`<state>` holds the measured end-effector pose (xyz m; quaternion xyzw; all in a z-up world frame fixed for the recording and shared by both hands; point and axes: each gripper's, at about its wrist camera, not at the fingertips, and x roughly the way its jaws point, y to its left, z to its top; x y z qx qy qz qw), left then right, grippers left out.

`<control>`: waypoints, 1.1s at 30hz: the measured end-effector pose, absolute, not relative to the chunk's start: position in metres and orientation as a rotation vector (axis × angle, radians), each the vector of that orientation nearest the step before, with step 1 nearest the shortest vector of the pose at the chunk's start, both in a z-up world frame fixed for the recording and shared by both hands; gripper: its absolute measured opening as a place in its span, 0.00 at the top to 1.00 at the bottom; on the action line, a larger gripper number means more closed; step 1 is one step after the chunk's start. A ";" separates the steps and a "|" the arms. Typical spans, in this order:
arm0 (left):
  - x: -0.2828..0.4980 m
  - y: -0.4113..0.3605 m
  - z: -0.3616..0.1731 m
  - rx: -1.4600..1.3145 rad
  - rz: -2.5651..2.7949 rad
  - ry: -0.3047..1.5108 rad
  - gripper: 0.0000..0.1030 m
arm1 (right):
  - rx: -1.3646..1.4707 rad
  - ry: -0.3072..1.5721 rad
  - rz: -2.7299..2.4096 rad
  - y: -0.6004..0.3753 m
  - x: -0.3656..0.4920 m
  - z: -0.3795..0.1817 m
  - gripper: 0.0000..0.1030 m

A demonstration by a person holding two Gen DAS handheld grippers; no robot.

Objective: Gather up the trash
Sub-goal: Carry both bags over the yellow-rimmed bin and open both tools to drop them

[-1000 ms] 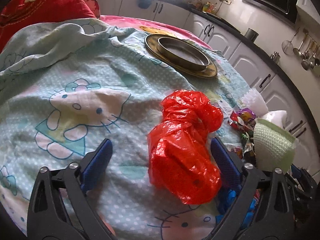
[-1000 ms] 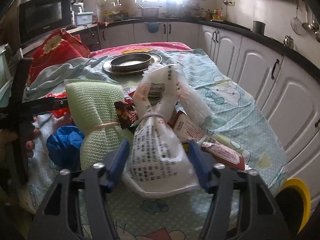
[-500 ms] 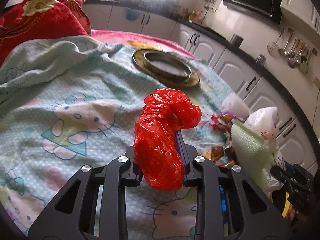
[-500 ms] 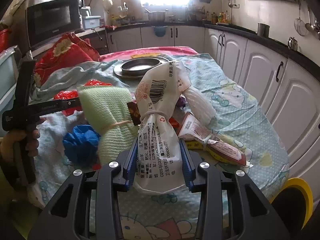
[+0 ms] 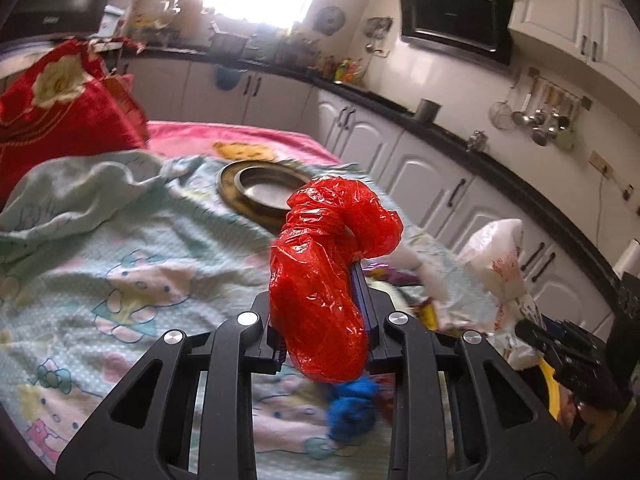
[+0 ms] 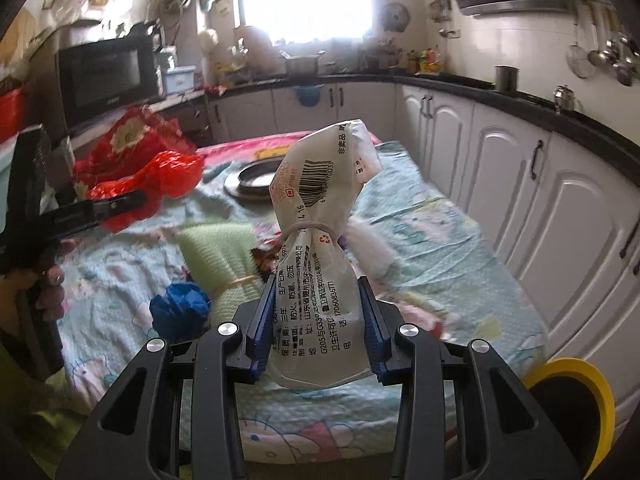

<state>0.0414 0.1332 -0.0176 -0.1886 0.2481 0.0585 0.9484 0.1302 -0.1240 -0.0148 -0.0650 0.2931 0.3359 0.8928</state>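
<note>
In the left wrist view my left gripper point(image 5: 320, 304) is shut on a crumpled red plastic bag point(image 5: 324, 264), held up off the table's cartoon-print cloth point(image 5: 132, 264). From the right wrist view the same red plastic bag point(image 6: 160, 184) hangs at the left in the left gripper point(image 6: 132, 200). My right gripper point(image 6: 318, 316) is shut on a white printed bag point(image 6: 320, 248) tied at the neck with a band, lifted above the cloth. On the cloth lie a green mesh bundle point(image 6: 224, 256), a blue crumpled bag point(image 6: 180, 312) and several wrappers point(image 5: 432, 308).
A round metal tray point(image 5: 260, 192) sits at the far end of the table. A red floral cushion point(image 5: 52, 108) is at the far left. White cabinets point(image 6: 540, 208) line the right side. A bin with a yellow rim point(image 6: 580, 396) stands low at the right.
The left gripper closed on the red bag and lifted it off the cloth. The right gripper closed on the white printed bag and raised it as well.
</note>
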 end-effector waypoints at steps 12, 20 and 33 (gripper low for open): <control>0.052 0.076 -0.002 -0.297 -0.001 0.507 0.81 | -0.073 0.553 0.622 -0.173 0.122 0.007 0.64; 0.060 0.046 -0.004 -0.267 -0.067 0.527 0.81 | -0.055 0.563 0.563 -0.206 0.117 0.007 0.64; 0.072 0.002 -0.008 -0.204 -0.160 0.561 0.81 | -0.026 0.564 0.496 -0.244 0.113 0.007 0.64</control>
